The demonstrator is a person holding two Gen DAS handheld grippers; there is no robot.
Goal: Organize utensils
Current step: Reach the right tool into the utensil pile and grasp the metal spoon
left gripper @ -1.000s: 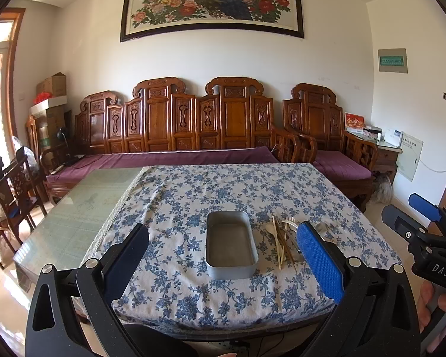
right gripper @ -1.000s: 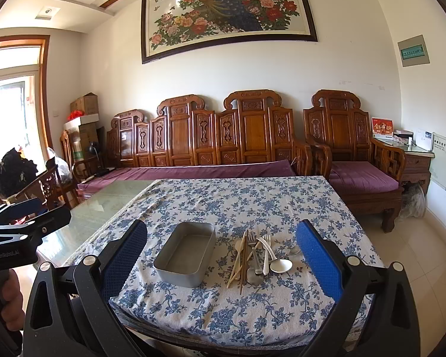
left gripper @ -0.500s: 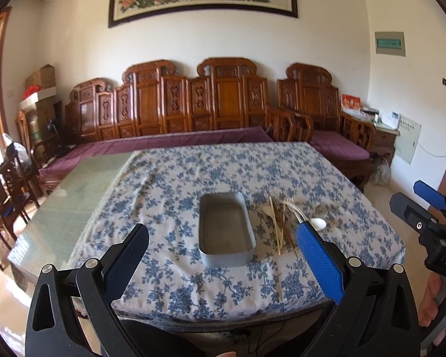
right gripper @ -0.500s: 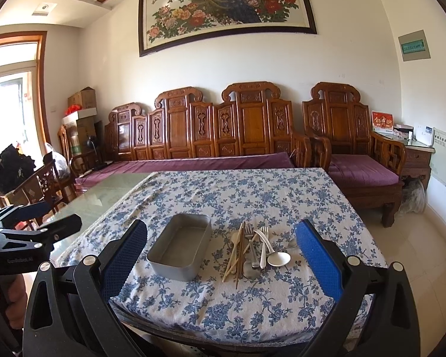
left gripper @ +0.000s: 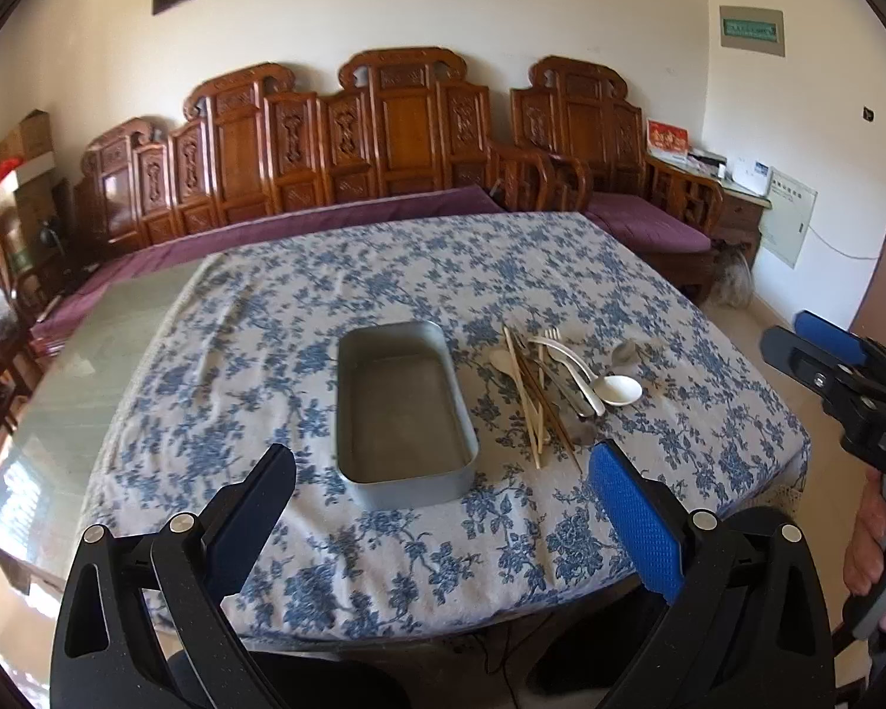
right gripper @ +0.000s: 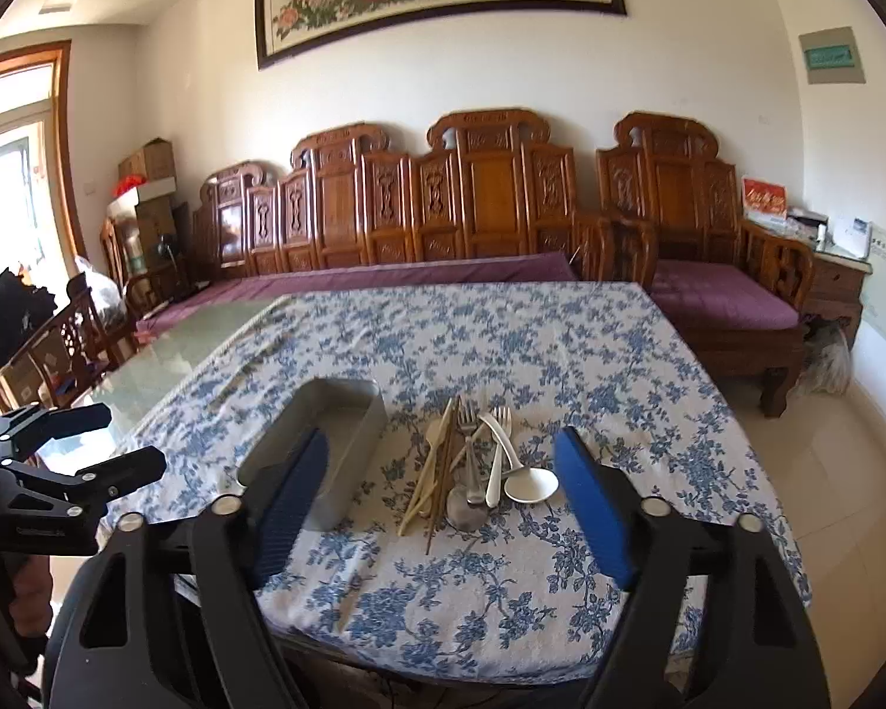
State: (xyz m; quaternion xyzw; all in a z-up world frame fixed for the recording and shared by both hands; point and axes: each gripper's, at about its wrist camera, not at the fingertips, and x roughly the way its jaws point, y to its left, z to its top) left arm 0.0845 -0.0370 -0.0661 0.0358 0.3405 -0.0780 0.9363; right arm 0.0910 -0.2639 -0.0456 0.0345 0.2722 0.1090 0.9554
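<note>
An empty grey metal tin point(left gripper: 404, 413) lies on the blue-flowered tablecloth; it also shows in the right wrist view point(right gripper: 331, 449). To its right lies a pile of utensils point(left gripper: 552, 378): wooden chopsticks point(right gripper: 440, 472), a metal fork point(right gripper: 470, 443), a white fork and a white spoon point(right gripper: 530, 484). My left gripper point(left gripper: 443, 472) is open and empty, above the table's near edge in front of the tin. My right gripper point(right gripper: 440, 461) is open and empty, just short of the utensil pile.
The table's left part is bare green glass point(left gripper: 77, 354). Carved wooden sofas with purple cushions point(right gripper: 490, 218) stand behind the table. A dark wooden chair point(right gripper: 71, 337) stands at the left. The table's near edge point(right gripper: 502, 667) is close to both grippers.
Both grippers have moved forward and tilted down toward the table. The tin and the utensils now look larger and closer. Nothing on the table has moved.
</note>
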